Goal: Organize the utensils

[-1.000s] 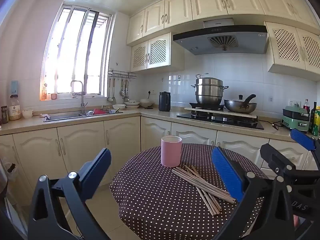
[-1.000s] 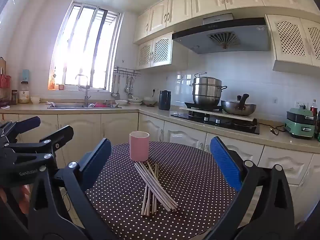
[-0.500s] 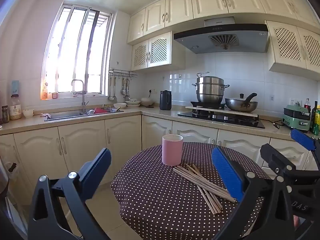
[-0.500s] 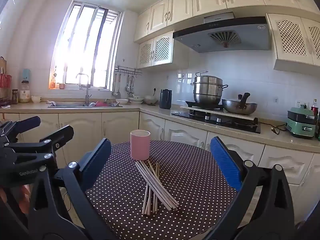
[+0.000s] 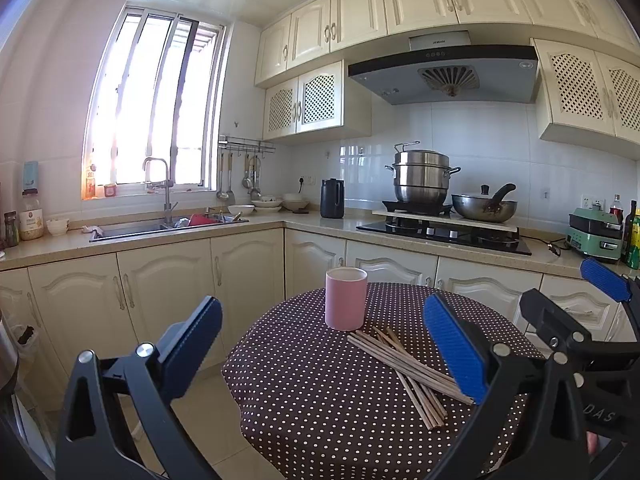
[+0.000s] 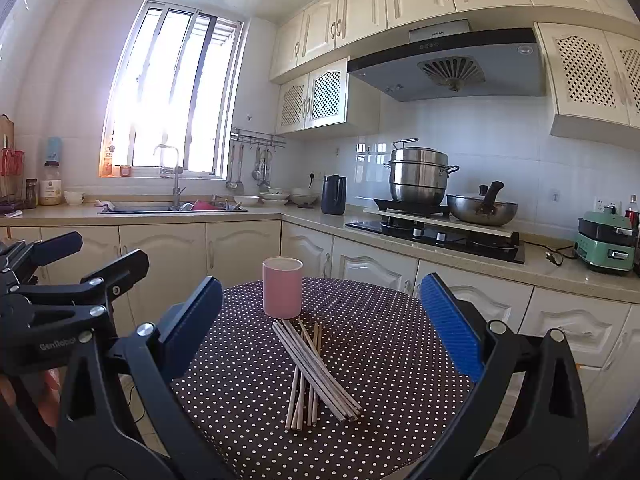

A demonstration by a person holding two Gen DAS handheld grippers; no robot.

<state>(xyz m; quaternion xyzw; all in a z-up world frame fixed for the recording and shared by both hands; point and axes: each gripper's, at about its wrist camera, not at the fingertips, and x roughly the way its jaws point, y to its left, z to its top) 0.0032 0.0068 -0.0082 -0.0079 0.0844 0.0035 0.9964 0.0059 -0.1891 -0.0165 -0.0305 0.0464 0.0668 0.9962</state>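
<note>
Sunlit window [image 5: 156,104], cream cabinets [image 5: 168,280]

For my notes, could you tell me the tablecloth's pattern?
Dark brown tablecloth with white dots, clearest in the right wrist view.

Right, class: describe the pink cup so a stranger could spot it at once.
Find the round table with the brown polka-dot cloth. Near its far edge stands the pink cup, upright, just behind the loose chopsticks. It is the table's only pink, standing item.
</note>
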